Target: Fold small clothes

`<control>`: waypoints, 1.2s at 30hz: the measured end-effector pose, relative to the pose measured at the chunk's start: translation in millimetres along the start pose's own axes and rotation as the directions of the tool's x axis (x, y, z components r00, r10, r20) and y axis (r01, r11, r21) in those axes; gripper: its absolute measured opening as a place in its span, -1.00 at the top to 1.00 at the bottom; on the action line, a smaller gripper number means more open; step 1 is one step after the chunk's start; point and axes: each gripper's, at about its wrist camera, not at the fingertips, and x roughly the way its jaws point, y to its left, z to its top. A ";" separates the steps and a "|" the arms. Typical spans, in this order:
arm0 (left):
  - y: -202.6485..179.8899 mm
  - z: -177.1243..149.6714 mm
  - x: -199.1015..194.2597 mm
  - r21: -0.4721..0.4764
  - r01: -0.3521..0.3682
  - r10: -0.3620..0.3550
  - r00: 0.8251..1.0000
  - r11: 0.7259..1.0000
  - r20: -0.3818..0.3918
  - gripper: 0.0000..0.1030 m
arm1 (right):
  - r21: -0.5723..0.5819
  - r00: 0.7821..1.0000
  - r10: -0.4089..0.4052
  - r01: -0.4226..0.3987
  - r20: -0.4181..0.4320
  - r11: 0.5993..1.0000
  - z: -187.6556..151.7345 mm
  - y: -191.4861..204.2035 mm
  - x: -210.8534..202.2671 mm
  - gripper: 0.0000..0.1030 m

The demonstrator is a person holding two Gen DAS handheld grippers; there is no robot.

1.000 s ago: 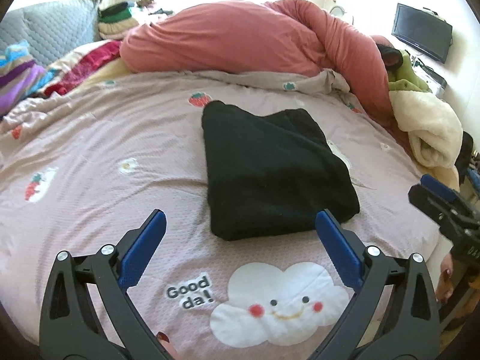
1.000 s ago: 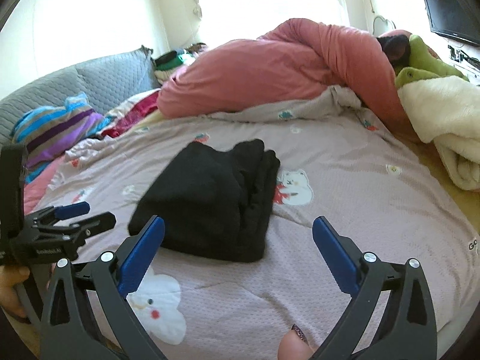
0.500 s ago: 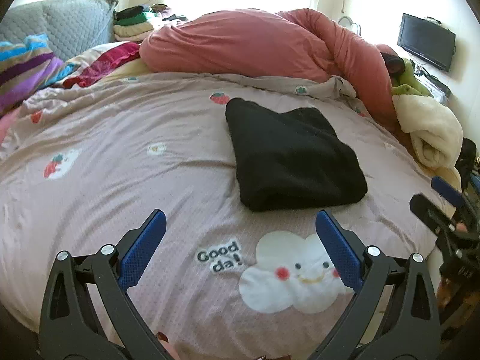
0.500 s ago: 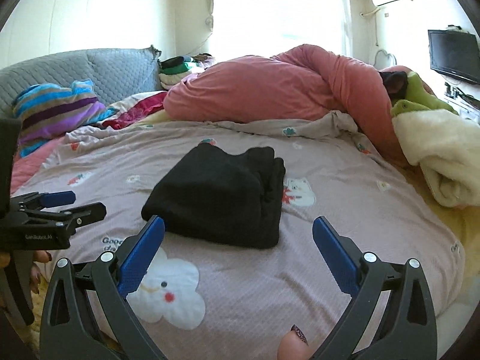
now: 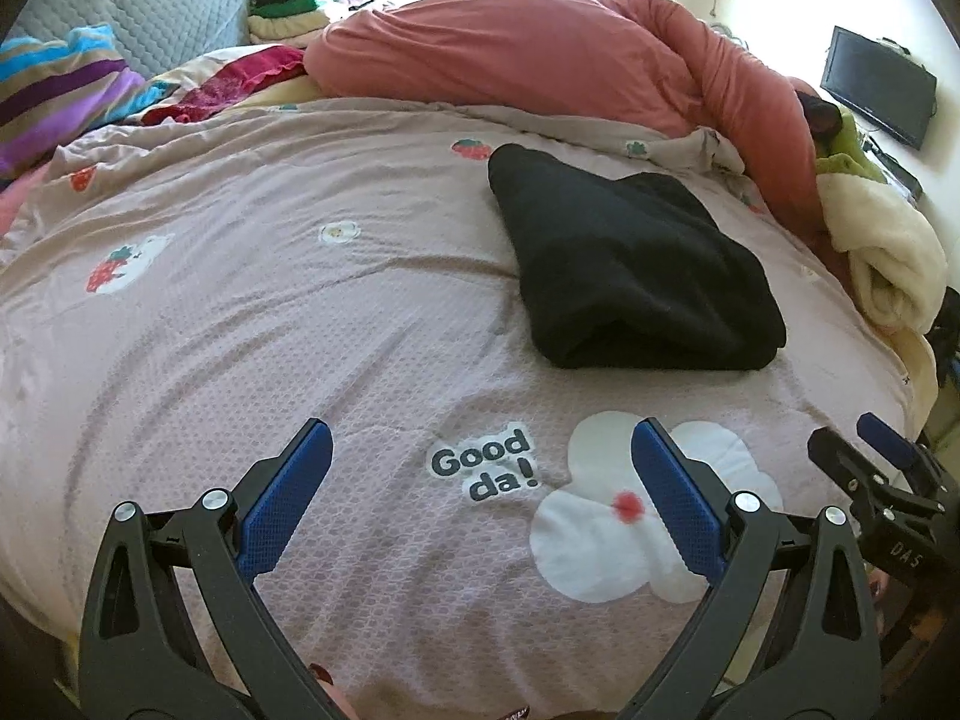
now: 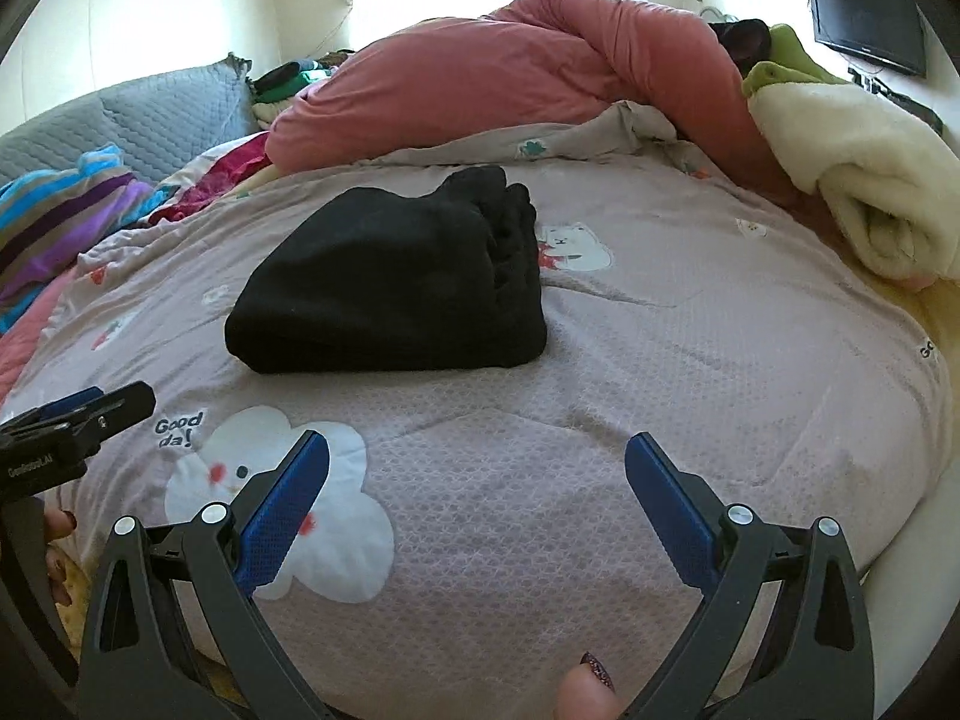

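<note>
A black garment lies folded into a thick rectangle on the mauve bedspread. It also shows in the right wrist view, left of centre. My left gripper is open and empty, above the bed's near edge by the "Good da!" cloud print, well short of the garment. My right gripper is open and empty, also back from the garment. The right gripper shows at the right edge of the left wrist view. The left gripper shows at the left edge of the right wrist view.
A pink duvet is heaped across the back of the bed. A cream blanket roll lies at the right edge. Striped and red fabrics and a grey quilted headboard are at the left. A TV hangs on the right wall.
Both grippers have pulled back from the folded garment toward the bed's near edge. The left gripper's view has also swung left. The garment lies still. Both grippers stayed open.
</note>
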 end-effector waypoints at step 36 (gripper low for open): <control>3.8 -0.1 -0.2 0.008 -0.025 0.025 0.999 1.000 -0.023 -0.82 | 0.001 1.000 -0.001 0.001 -0.010 1.000 -0.9 4.8 -2.1 -0.91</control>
